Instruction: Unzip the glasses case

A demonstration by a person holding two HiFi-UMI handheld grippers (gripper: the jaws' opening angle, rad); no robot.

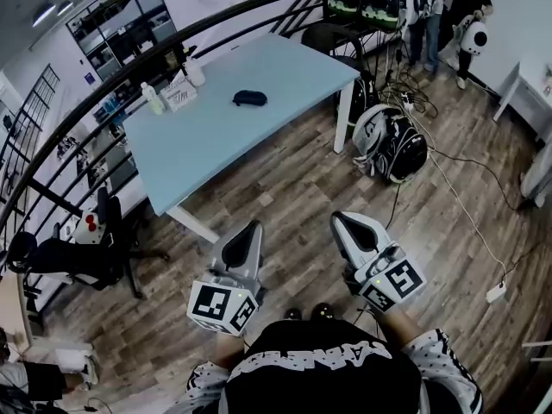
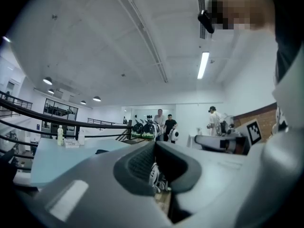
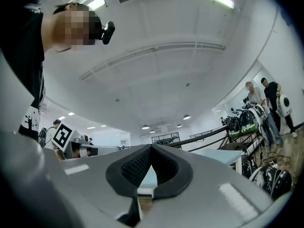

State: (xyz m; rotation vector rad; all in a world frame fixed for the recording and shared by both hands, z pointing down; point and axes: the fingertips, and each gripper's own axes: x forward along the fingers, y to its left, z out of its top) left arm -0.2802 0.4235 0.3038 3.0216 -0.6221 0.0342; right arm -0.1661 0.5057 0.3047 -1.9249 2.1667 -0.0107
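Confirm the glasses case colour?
Dark navy, almost black: the glasses case on the light-blue table. Head view shows it best.

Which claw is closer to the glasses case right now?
Left, narrowly. The left claw points roughly at the glasses case; the right claw sits off to the side. Both hang well short of the table.

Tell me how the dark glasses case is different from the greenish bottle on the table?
The glasses case is dark, while the bottle is pale and greenish. The glasses case lies flat and low, but the bottle stands upright and taller. The glasses case sits alone near the middle of the light blue table, and the bottle stands near its far edge beside a white card. Both rest on that same table.
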